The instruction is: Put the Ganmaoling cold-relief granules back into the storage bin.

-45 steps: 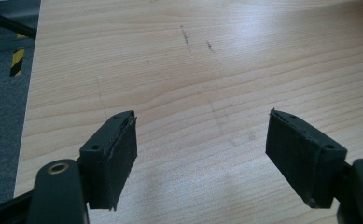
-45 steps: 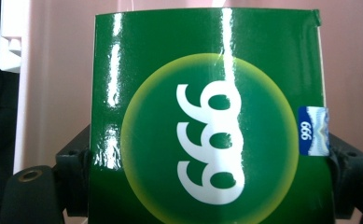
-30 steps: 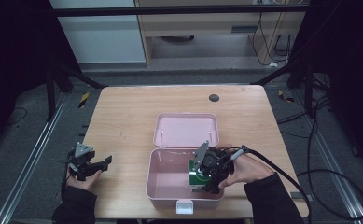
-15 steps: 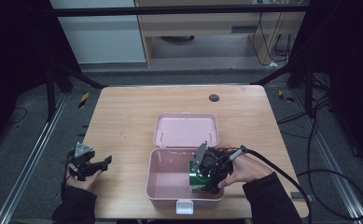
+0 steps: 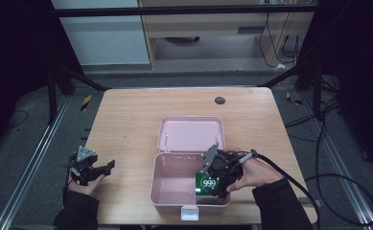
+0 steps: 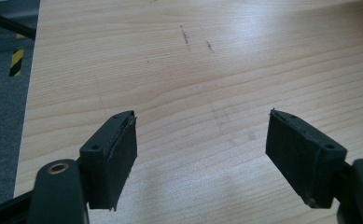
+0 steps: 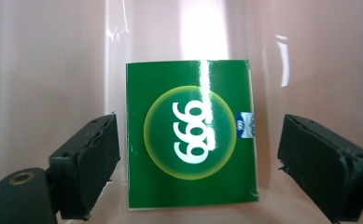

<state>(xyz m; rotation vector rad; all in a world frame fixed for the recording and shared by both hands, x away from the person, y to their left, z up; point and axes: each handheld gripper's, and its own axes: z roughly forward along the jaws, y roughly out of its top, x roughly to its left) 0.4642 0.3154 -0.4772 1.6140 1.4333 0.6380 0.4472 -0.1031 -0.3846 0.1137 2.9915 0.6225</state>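
A green packet [image 7: 191,135] printed with "999" lies inside an open pink box [image 5: 167,179], at its right side. My right gripper [image 7: 198,121] is open, one jaw on either side of the packet with a gap on both sides. From above, the right gripper [image 5: 209,178] reaches down into the box over the green packet [image 5: 207,184], held by a hand. My left gripper [image 5: 107,166] rests at the table's left front, open, with bare wood between its fingers [image 6: 118,149].
The box's pink lid [image 5: 191,134] lies flat behind the box, hinged to it. A small dark round mark [image 5: 219,100] sits near the table's far edge. A white latch [image 5: 189,212] sticks out at the box's front.
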